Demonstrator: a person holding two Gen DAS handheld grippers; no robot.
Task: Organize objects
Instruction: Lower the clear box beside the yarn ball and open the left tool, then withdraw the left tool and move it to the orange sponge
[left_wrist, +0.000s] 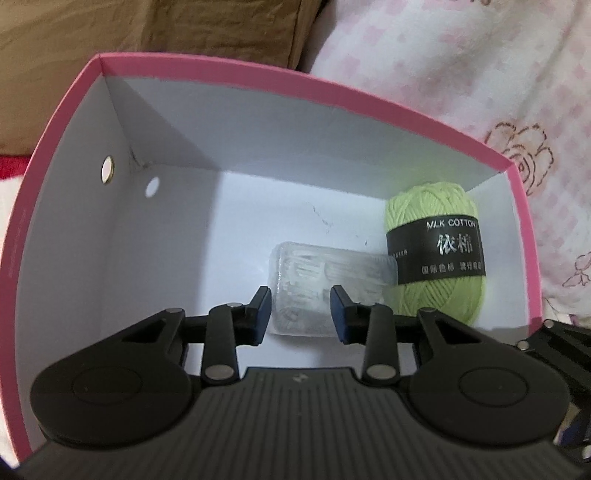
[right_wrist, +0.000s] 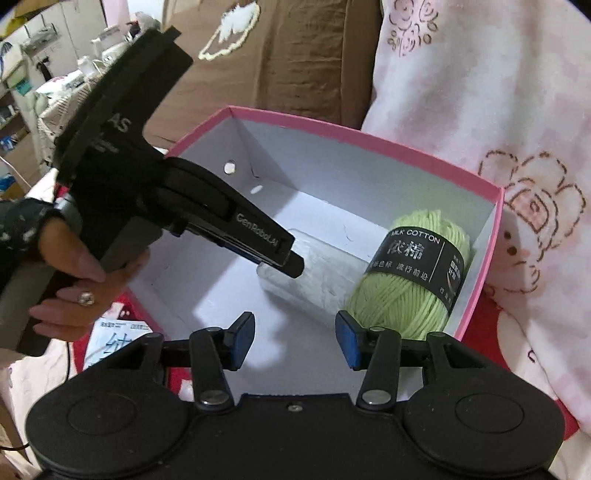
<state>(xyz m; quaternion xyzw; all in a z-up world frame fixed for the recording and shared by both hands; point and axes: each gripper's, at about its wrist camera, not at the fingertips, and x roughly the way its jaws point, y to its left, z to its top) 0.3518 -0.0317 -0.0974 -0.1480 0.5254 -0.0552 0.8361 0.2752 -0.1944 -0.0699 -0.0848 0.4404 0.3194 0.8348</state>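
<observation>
Two things already lie in the pink box (left_wrist: 236, 79): a green yarn ball (left_wrist: 436, 254) tucked into the far right corner, and a clear packet (left_wrist: 328, 273) flat on the floor of the box, just left of the yarn and touching it or nearly so. The rest of the box floor, toward the left wall, is bare.

The left claw (left_wrist: 300, 314) hangs inside the box above the near end of the packet. Its jaws stand a little apart and hold nothing; the packet shows through the gap between them. In the right wrist view the left claw (right_wrist: 291, 264) reaches down over the packet from the left, held by a hand (right_wrist: 74, 280). The right claw (right_wrist: 295, 339) hovers at the near rim, jaws partly open and empty.

I would say the packing is well along. On the bed (right_wrist: 480, 92) left of the box, some printed paper (right_wrist: 110, 339) pokes out; whether it belongs in the box I cannot tell.
</observation>
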